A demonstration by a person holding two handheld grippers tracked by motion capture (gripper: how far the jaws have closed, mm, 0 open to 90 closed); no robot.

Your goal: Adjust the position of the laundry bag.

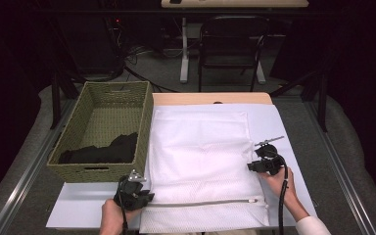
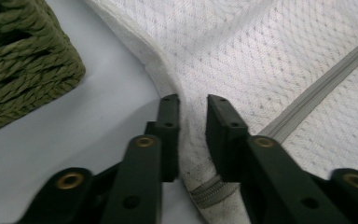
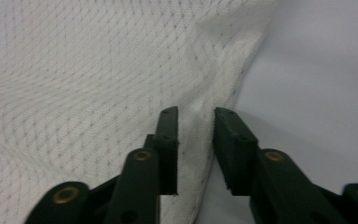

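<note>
A white mesh laundry bag (image 1: 200,156) lies flat on the table, its grey zipper (image 1: 205,202) running along the near edge. My left gripper (image 1: 144,197) sits at the bag's near left corner. In the left gripper view its jaws (image 2: 193,100) stand a little apart astride a raised fold of the bag's edge (image 2: 191,140), beside the zipper (image 2: 317,91). My right gripper (image 1: 251,166) is at the bag's right edge. Its jaws (image 3: 196,112) are also slightly apart, with the bag's hem (image 3: 198,154) rising between them.
A green woven basket (image 1: 147,122) stands at the left against the bag, with a black garment (image 1: 107,149) in its near end; its corner (image 2: 23,65) is close to my left gripper. A white sheet (image 1: 78,205) covers the table. A black chair (image 1: 232,44) stands beyond the far edge.
</note>
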